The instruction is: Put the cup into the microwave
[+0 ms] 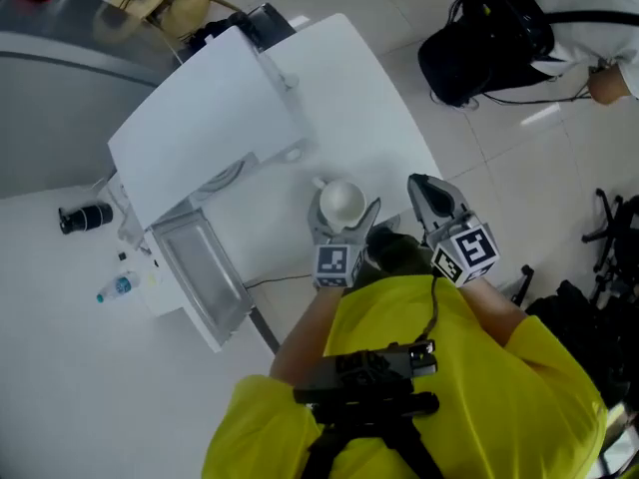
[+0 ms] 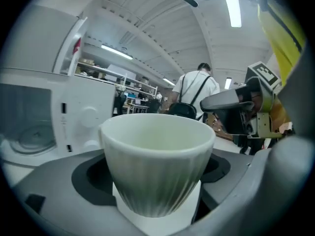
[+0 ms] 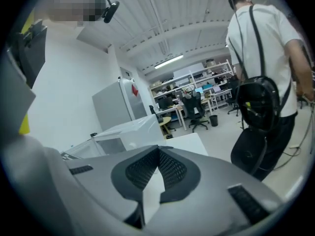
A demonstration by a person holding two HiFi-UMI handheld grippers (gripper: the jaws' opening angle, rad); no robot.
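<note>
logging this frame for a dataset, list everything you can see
table: 1, white, centre
microwave: 1, white, on table, door open
cup: 1, white, between left gripper's jaws, right of microwave
bottle: 1, clear with blue label, left of microwave
cylinder: 1, black, left of microwave
bystander: 1, white shirt, top right
backpack: 1, black, on bystander
shirt: 1, yellow, wearer's own, bottom
left gripper: 1, grey, shut on cup
right gripper: 1, grey, shut, empty, right of cup
</note>
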